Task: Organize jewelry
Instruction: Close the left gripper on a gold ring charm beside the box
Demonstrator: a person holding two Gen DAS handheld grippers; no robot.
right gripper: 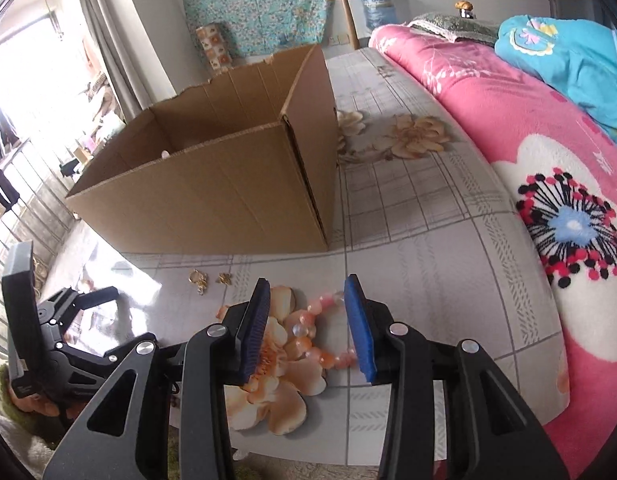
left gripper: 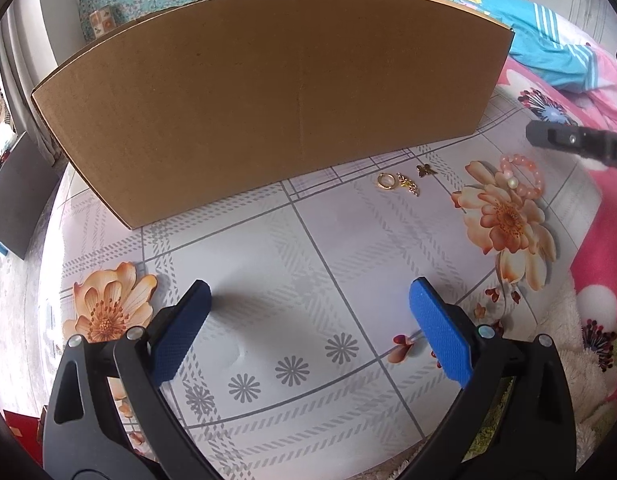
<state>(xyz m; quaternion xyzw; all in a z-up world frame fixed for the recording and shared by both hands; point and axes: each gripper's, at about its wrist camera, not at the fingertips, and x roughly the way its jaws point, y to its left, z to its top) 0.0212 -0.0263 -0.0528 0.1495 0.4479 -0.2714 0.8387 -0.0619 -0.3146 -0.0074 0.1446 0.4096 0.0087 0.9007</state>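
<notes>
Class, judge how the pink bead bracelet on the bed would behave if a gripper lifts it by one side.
The bracelet is a loop of separate beads, so it would probably sag rather than hold its ring shape. The beads look round and glossy, so the pads may slip. It looks small and likely light.

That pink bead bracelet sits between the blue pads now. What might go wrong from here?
1. The right gripper straddles the bead bracelet, pads not yet pressing; round beads could roll out of a closing pinch.
2. The bracelet lies on a printed flower of similar colour, so aim may be off.
3. The small gold pieces lie close beside it; a sweep toward the cardboard box could scatter them.
</notes>
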